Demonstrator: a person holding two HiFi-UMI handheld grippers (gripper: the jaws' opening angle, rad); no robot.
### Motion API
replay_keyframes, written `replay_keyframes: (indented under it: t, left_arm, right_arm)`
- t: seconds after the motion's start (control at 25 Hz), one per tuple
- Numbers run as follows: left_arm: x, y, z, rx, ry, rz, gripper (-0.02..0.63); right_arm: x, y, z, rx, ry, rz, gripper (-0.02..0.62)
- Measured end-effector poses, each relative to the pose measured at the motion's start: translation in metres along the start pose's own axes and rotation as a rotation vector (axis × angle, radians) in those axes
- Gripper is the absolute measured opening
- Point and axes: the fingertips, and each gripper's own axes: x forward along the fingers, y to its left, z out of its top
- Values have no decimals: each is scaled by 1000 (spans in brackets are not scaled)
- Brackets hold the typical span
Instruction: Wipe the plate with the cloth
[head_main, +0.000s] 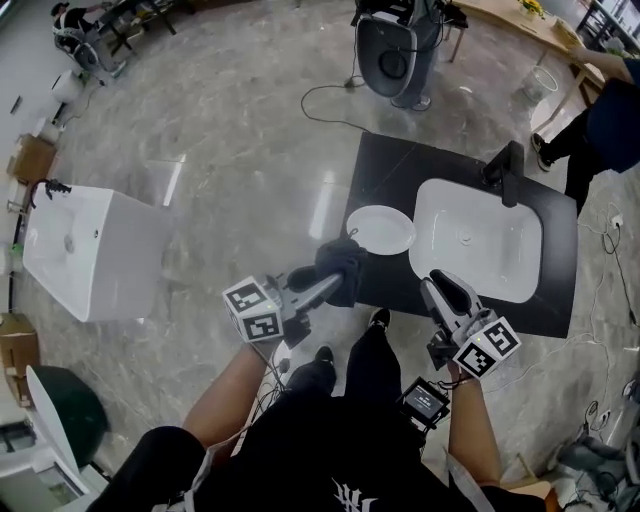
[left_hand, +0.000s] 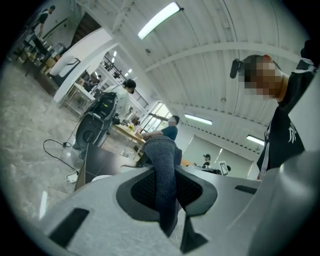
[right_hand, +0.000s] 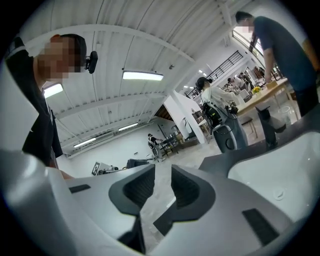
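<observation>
1 plate (head_main: 380, 229) mid-frame, 1 dark cloth (head_main: 345, 262) clamped in L gripper (head_main: 332, 287) below-left of it; R gripper (head_main: 442, 284) lower right, jaws slightly apart, empty.

Workshop hall: workbenches (right_hand: 261, 98), strip lights (right_hand: 142, 75)

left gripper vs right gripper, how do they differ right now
The left gripper is shut on the dark cloth; the right gripper has its jaws slightly apart with nothing between them. The left gripper is near the white plate; the right gripper is at the front edge of the white sink. Both point toward the near edge of the black counter.
</observation>
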Motion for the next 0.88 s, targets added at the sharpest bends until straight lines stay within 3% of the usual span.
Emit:
replay_keyframes:
  t: [0.48,0.88]
  left_arm:
    - [100,72,-18,-103,62,107,59]
    - [137,119,-52,-216,180,93,59]
  right_arm:
    - [51,-137,-48,168,235,4,71]
    - [88,-194,-108,337,395,-70,77]
